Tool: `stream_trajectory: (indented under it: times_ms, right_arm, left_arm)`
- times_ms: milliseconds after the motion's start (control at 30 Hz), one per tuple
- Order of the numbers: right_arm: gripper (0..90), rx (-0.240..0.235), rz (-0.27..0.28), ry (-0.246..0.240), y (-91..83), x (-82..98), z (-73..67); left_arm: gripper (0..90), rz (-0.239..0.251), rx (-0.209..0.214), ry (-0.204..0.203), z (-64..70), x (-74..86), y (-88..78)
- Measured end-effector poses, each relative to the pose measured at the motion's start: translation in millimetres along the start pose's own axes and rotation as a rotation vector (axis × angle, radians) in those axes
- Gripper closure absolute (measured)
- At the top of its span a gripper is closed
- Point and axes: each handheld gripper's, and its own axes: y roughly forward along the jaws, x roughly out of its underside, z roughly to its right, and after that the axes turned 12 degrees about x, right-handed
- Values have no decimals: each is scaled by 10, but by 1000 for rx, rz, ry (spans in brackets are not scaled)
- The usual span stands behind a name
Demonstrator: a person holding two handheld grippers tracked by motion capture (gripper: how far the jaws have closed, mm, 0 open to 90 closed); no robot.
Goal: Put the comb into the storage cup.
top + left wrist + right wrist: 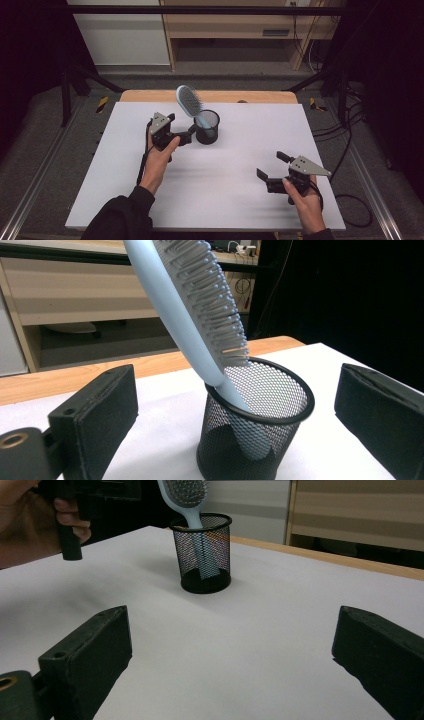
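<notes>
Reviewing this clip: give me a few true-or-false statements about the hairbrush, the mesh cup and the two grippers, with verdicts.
1. The hairbrush stands handle-down in the black mesh cup. True.
2. The brush lies flat on the table. False: it leans on the cup's rim, its head above the cup.
3. The left gripper is shut on the cup. False: its jaws stand open on either side of the cup, not touching it.
4. The right gripper is open and holds nothing. True.
5. The cup has tipped over. False: it stands upright.
</notes>
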Motion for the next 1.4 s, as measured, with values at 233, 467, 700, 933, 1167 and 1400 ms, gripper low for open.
stream_trajectory:
  times_ms: [233,467,700,933,1167,1400]
  right_arm:
    - [28,2,-2,2,1,0,-3]
    - [28,-1,-1,1,4,1,-4]
    - [28,-1,1,1,1,-2,-5]
    - [28,-3,3,8,-5,-5,2]
    - [28,-3,0,7,4,-3,-2]
    - [28,-2,0,8,2,-6,0]
  left_arm:
    - [36,-18,9,-3,24,48,-41]
    - [35,-20,20,-10,42,80,-89]
    - [35,-17,25,-10,69,78,-163]
    - [35,-12,21,-2,45,30,-280]
    - [23,-5,-5,0,-30,-48,-433]
    - [20,0,-19,7,-113,-108,-582]
